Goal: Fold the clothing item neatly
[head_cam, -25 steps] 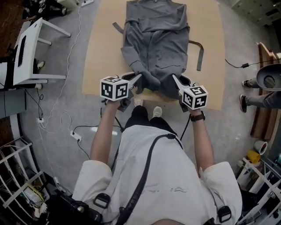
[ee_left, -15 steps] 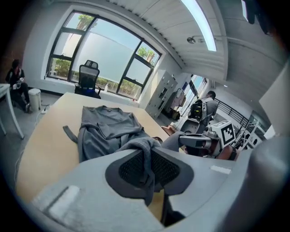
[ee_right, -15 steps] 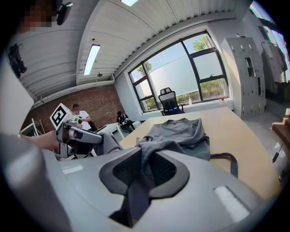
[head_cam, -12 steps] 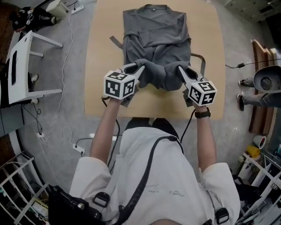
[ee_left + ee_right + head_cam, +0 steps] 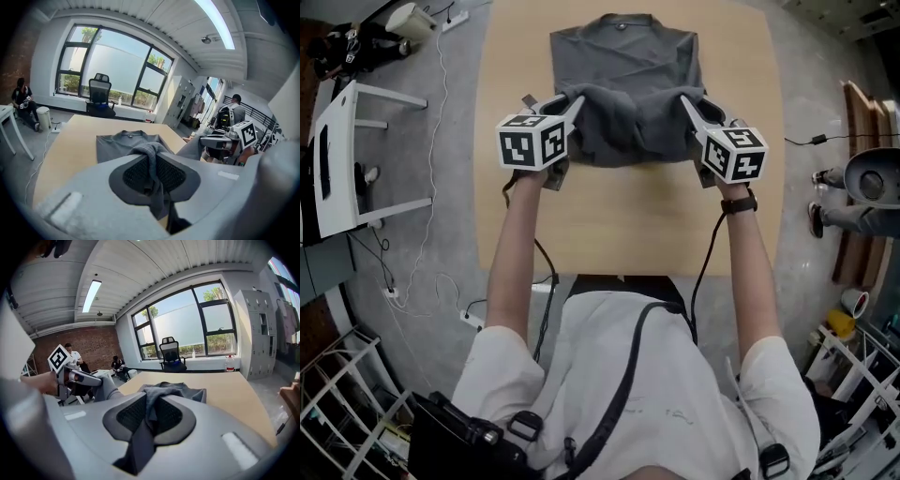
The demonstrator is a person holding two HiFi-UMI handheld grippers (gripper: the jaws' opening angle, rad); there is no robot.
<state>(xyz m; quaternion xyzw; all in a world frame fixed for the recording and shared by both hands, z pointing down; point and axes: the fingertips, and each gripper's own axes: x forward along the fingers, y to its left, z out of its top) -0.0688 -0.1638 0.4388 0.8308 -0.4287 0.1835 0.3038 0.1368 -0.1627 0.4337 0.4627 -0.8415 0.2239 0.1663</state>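
A grey garment (image 5: 628, 89) lies on the tan table (image 5: 628, 220), collar at the far end, its near part doubled over toward the collar. My left gripper (image 5: 575, 101) is shut on the left end of the lifted fold; grey cloth (image 5: 152, 161) is pinched between its pads. My right gripper (image 5: 686, 101) is shut on the right end of the same fold, with cloth (image 5: 149, 408) between its pads. The fold edge sags between the two grippers above the garment's middle. In the left gripper view the right gripper (image 5: 220, 140) shows at the right.
A white table (image 5: 342, 155) stands on the floor at the left, with cables (image 5: 422, 216) beside it. At the right floor edge are a person's shoes (image 5: 820, 202) and wooden boards (image 5: 862, 159). An office chair (image 5: 171, 355) stands by the far windows, and people sit beyond the table.
Both grippers have carried the garment's near edge from the table's front edge toward the collar. The garment now lies shorter, doubled over itself. The dangling belt ends are now out of sight.
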